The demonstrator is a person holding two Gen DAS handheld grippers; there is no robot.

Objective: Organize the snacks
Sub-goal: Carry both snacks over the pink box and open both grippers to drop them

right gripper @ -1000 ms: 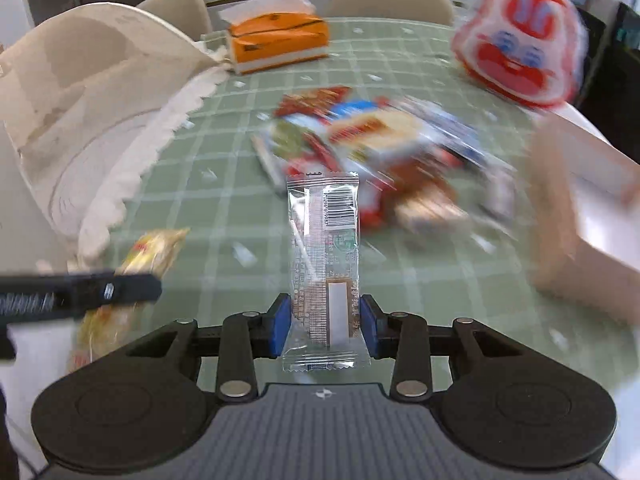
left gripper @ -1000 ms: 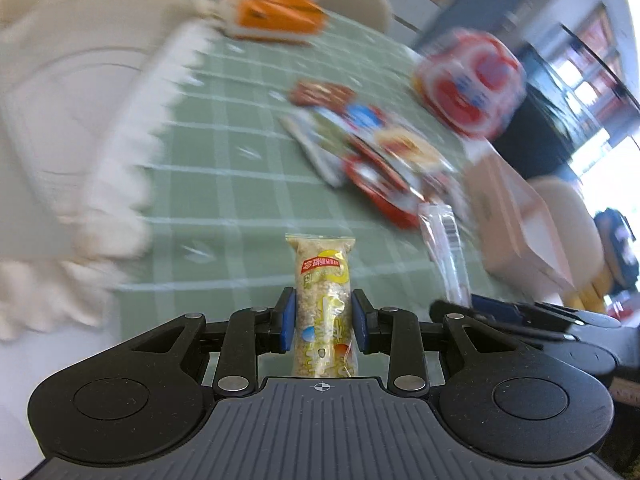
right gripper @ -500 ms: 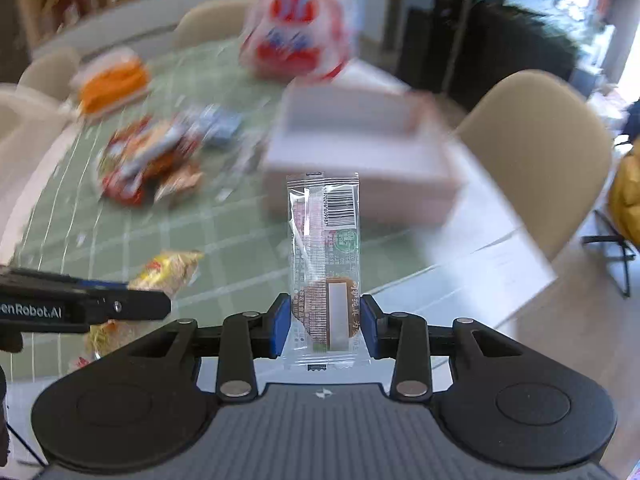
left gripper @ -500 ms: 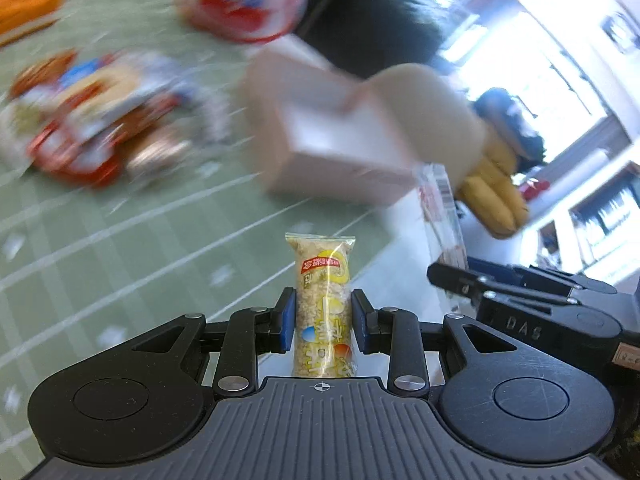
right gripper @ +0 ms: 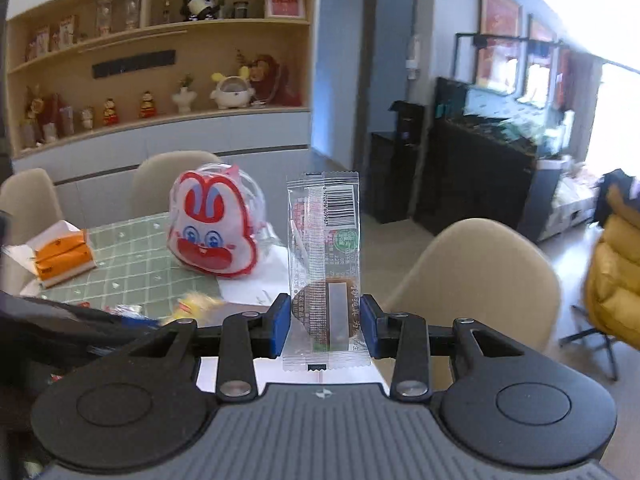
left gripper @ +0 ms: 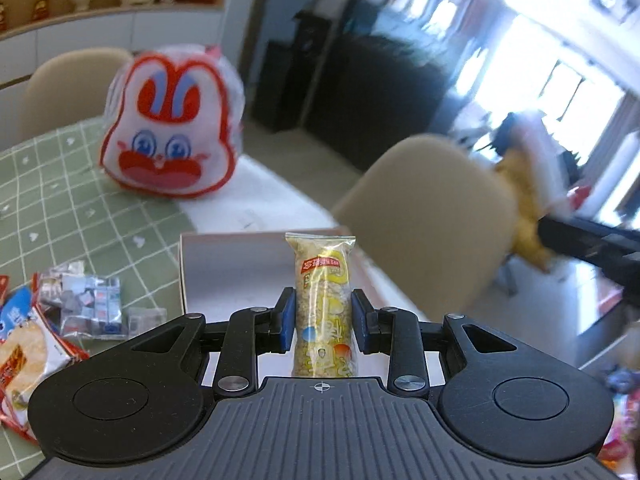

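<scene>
My left gripper (left gripper: 323, 325) is shut on a yellow rice-cracker bar (left gripper: 324, 304) that stands upright between its blue pads, held over the open white box (left gripper: 224, 268). My right gripper (right gripper: 325, 325) is shut on a clear wrapped snack with a barcode (right gripper: 325, 256), also upright, above the table's near edge. The pile of loose snack packets (left gripper: 60, 320) lies on the green checked tablecloth (left gripper: 60, 192) at the lower left of the left wrist view. In the right wrist view the other gripper shows as a dark blur at the left edge.
A red-and-white rabbit-face bag (left gripper: 170, 128) (right gripper: 212, 228) stands on the table beyond the box. An orange tissue box (right gripper: 62, 254) sits further left. Beige chairs (left gripper: 424, 216) (right gripper: 476, 280) line the table's right side. A yellow coat (right gripper: 616, 272) hangs at the far right.
Both grippers have swung rightward and up, away from the snack pile toward the white box, each keeping its snack. The left wrist view now looks over the box and the right-hand chair.
</scene>
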